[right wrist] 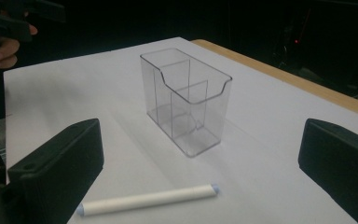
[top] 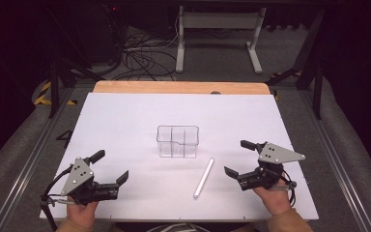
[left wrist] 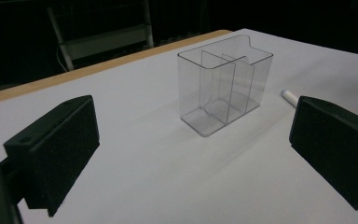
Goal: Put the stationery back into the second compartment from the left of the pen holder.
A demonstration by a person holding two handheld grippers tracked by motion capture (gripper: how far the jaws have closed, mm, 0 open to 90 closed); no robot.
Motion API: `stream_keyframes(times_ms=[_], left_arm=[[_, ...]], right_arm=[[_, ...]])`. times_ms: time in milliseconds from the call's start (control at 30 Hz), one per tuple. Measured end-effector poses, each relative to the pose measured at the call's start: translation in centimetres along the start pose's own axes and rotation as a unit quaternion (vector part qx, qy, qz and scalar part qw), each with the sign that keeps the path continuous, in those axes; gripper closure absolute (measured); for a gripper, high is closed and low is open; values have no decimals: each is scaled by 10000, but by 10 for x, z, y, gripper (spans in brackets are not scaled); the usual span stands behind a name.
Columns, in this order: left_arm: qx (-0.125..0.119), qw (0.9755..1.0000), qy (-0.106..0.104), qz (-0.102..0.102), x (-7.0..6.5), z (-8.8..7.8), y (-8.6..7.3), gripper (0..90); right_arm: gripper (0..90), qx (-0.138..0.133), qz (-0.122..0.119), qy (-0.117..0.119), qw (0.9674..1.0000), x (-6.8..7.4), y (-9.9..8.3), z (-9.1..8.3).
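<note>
A clear plastic organiser box (top: 177, 141) with inner dividers stands upright in the middle of the white table top (top: 125, 121); it is empty. A white stick (top: 203, 177) lies flat in front of it, a little to the right. My left gripper (top: 111, 166) rests open at the front left, apart from both. At the front right my right gripper (top: 237, 157) is open too, just right of the stick. In the left gripper view the box (left wrist: 223, 86) sits ahead with the stick's tip (left wrist: 289, 96) beside it. The right gripper view has the box (right wrist: 186, 100) and the stick (right wrist: 149, 199) between its jaws.
A wooden strip (top: 181, 87) edges the far side of the table. Beyond it stand a white table frame (top: 217, 38) and a tangle of cables (top: 140, 58) on the floor. Metal rails (top: 29, 159) run along both sides.
</note>
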State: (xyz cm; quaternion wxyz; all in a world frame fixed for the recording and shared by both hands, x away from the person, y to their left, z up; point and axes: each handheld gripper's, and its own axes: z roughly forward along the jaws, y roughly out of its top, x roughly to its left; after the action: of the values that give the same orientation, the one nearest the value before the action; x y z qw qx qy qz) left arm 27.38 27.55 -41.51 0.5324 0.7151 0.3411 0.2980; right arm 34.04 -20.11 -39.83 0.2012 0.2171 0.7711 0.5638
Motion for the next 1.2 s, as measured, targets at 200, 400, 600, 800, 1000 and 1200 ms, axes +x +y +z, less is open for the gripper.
stream_keyframes(times_ms=[200,400,600,800,1000,1200], left_arm=[[48,9995,-298,-75,-4,3,8,18],[169,9990,-394,82,-12,9,15,13],[242,9985,-443,190,-18,14,20,14],[254,9948,-972,-167,-21,22,27,10],[326,9919,-1191,-289,-30,32,38,21],[527,9890,-1361,-225,-39,45,48,41]], right_arm=[[27,94,127,-199,9997,-1,-21,-10],[32,-80,177,-393,9990,-4,-33,-21],[31,-164,226,-396,9988,-9,-37,-24],[19,-285,345,-366,9983,-12,-39,-26],[14,-324,298,-343,9984,-10,-39,-27],[15,-277,293,-299,9987,-9,-41,-25]])
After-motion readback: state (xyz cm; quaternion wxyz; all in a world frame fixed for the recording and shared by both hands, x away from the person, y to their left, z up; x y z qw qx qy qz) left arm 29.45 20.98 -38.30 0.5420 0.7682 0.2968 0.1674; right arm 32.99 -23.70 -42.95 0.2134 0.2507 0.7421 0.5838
